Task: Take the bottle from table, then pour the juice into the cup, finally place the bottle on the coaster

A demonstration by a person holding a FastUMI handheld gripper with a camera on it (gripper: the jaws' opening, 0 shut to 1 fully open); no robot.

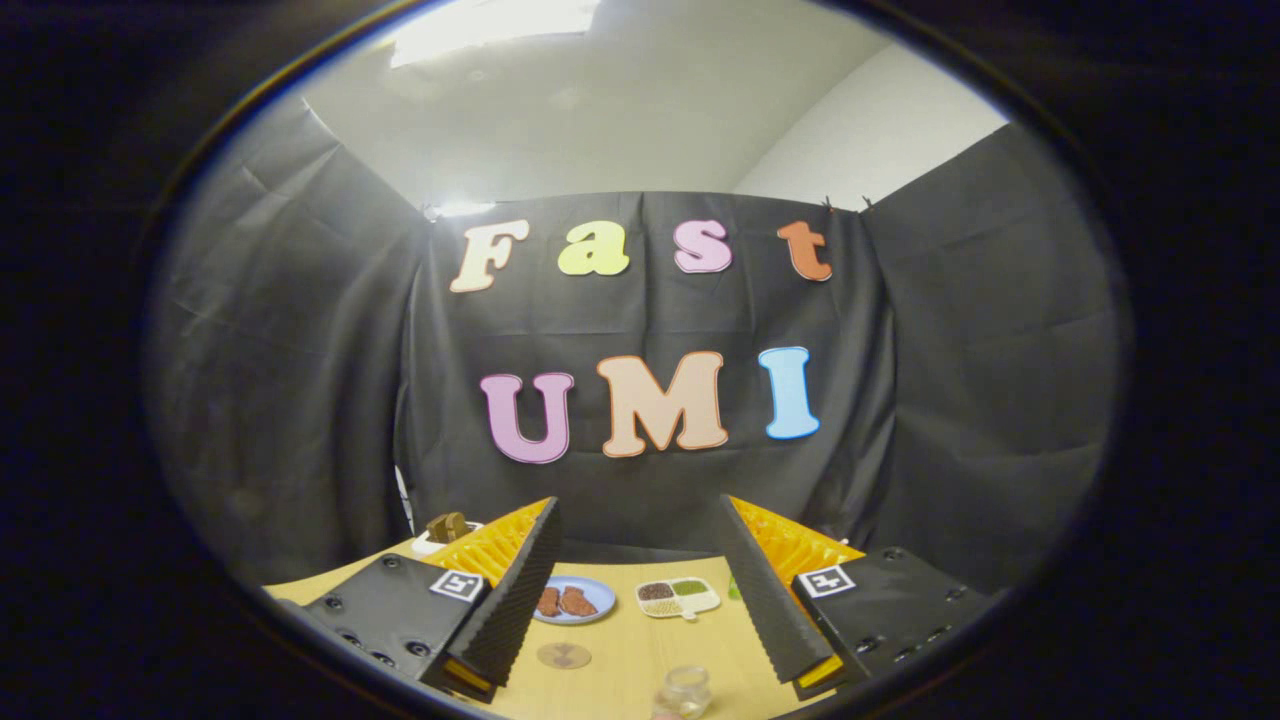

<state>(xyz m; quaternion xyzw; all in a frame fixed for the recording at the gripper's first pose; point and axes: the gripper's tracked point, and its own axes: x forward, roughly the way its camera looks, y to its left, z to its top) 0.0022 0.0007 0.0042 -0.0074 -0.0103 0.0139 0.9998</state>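
Hand-held gripper held high above the worktop, fingers spread wide with nothing between them.

Between the fingers, on the worktop, lie a blue plate with brown pieces and a small divided dish; nearer sits a round coaster, and nearest a clear glass cup (partly cut off). A white dish stands beyond the left finger.

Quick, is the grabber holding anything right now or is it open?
Gripper: open, holding nothing; the fingers are spread wide above the table, with the glass cup and the coaster between them.
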